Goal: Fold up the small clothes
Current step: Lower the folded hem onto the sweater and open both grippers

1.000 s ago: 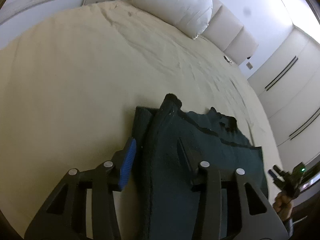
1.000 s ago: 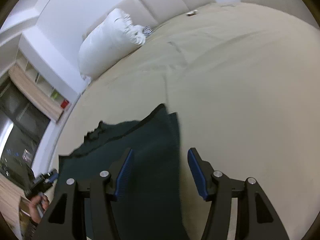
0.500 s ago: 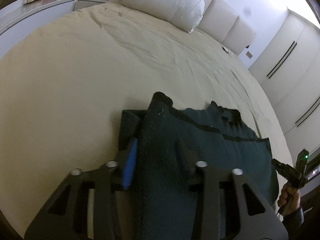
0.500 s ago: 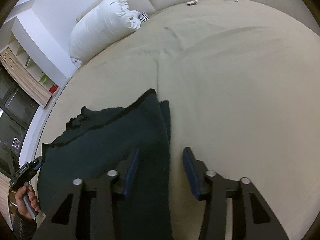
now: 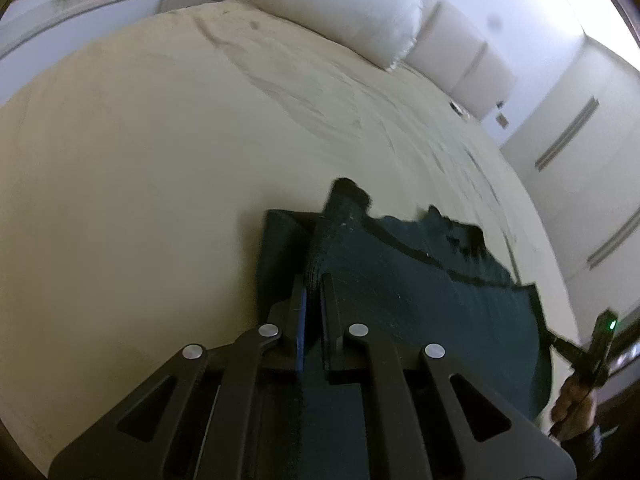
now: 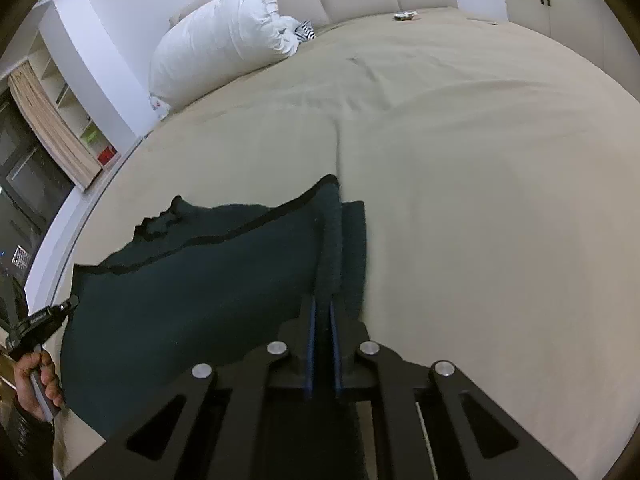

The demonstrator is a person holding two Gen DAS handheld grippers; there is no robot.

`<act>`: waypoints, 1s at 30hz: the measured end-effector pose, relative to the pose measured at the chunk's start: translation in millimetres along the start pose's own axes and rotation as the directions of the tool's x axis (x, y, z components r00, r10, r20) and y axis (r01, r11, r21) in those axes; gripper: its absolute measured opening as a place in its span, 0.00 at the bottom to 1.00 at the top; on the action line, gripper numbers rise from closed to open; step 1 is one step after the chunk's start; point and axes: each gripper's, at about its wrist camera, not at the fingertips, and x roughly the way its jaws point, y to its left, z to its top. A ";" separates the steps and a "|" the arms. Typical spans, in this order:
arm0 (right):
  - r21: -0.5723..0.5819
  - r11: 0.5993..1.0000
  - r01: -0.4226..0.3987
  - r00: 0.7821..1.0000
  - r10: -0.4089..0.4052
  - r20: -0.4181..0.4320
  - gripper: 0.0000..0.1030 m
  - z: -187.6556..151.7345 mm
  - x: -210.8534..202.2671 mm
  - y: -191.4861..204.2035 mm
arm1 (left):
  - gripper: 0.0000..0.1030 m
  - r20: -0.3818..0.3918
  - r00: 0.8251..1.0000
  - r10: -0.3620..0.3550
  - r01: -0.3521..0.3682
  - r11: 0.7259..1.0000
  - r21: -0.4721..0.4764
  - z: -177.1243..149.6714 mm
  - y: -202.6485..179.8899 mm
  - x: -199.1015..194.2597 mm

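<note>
Dark green garment [image 5: 420, 300] flat on beige bed [image 5: 140, 160]. Left gripper [image 5: 313, 292] and right gripper [image 6: 323, 312] have just closed, each pinching a side edge (ridge raised). Ready to lift and fold.

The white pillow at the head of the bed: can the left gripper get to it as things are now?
Probably not right away. The left gripper is shut on the dark green garment, and the white pillow lies far across the bed. Nothing blocks the way.
</note>
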 end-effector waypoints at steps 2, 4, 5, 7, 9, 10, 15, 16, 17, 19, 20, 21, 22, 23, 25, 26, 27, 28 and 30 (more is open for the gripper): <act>0.028 1.000 -0.014 1.000 0.014 0.003 0.07 1.2 0.1 -4.2 | 0.04 0.005 1.000 -0.004 0.004 0.999 -0.034 -2.6 8.0 -5.4; 0.054 0.998 -0.020 1.000 0.020 0.007 0.06 1.2 -0.6 -10.1 | 0.04 0.009 1.000 -0.003 0.004 0.999 -0.054 -6.6 13.7 -10.3; 0.066 0.998 -0.022 1.000 0.021 0.008 0.06 0.9 -0.2 -13.4 | 0.04 0.016 1.000 0.003 -0.002 0.998 -0.063 -8.9 16.4 -13.0; 0.079 0.997 -0.019 1.000 0.019 0.000 0.06 -0.7 3.9 -17.8 | 0.04 0.014 1.000 0.006 -0.005 0.996 -0.084 -11.6 23.3 -10.7; 0.087 0.996 -0.022 1.000 0.023 -0.014 0.06 -3.1 11.2 -19.6 | 0.04 0.003 1.000 -0.016 0.017 0.991 -0.130 -12.6 33.5 -4.5; 0.094 0.995 -0.024 0.999 0.026 -0.018 0.06 -4.4 14.3 -20.5 | 0.04 0.002 0.999 -0.036 0.036 0.987 -0.158 -13.0 39.5 -2.3; 0.092 0.995 -0.035 0.999 0.037 -0.019 0.10 -4.0 12.4 -18.4 | 0.07 -0.005 0.998 -0.056 0.055 0.988 -0.147 -10.5 39.9 -3.5; 0.102 0.994 -0.044 0.999 0.046 -0.018 0.10 -3.6 9.5 -19.0 | 0.07 -0.003 0.998 -0.061 0.060 0.986 -0.155 -10.2 40.2 -6.3; 0.109 0.993 -0.047 0.999 0.048 -0.012 0.10 -3.7 5.0 -18.9 | 0.07 0.000 0.998 -0.056 0.055 0.985 -0.165 -10.1 39.0 -10.8; 0.095 0.995 -0.037 0.999 0.036 0.008 0.11 -6.5 -5.4 -14.4 | 0.07 0.027 0.999 -0.022 0.025 0.991 -0.132 -10.3 27.8 -24.5; 0.081 0.996 -0.029 0.999 0.028 0.019 0.12 -9.9 -12.0 -11.1 | 0.07 0.045 0.999 -0.015 0.020 0.993 -0.114 -10.9 22.7 -30.5; 0.072 0.997 -0.022 0.999 0.021 0.026 0.16 -13.6 -16.6 -8.8 | 0.07 0.061 0.998 -0.019 0.024 0.995 -0.093 -12.3 16.3 -36.9; 0.065 0.998 -0.015 0.999 0.013 0.032 0.22 -20.2 -22.0 -6.8 | 0.07 0.071 0.997 -0.032 0.037 0.997 -0.066 -15.1 8.3 -42.4; 0.062 0.998 -0.013 0.999 0.010 0.036 0.23 -24.5 -24.9 -5.9 | 0.07 0.073 0.996 -0.048 0.050 0.998 -0.032 -18.8 -0.9 -46.2; 0.045 0.999 -0.007 0.999 0.005 0.047 0.24 -35.0 -28.9 -3.4 | 0.07 0.047 0.998 -0.048 0.046 0.997 0.055 -28.7 -18.8 -44.6; 0.042 0.999 0.001 0.999 -0.003 0.048 0.25 -40.7 -28.1 -4.1 | 0.07 0.018 1.000 -0.010 0.008 0.995 0.097 -33.9 -25.3 -37.7; 0.048 0.999 0.001 0.999 -0.002 0.037 0.28 -44.3 -24.8 -6.8 | 0.07 -0.024 0.999 0.041 -0.038 0.993 0.115 -40.0 -26.2 -26.3; 0.062 0.998 -0.005 1.000 0.004 0.016 0.29 -49.4 -18.6 -12.4 | 0.07 -0.050 0.998 0.045 -0.040 0.994 0.102 -43.8 -22.6 -18.7; 0.063 0.998 -0.023 0.999 0.020 0.034 0.29 -52.9 -19.7 -19.0 | 0.07 -0.031 0.999 -0.003 0.005 0.998 0.060 -47.3 -14.6 -17.1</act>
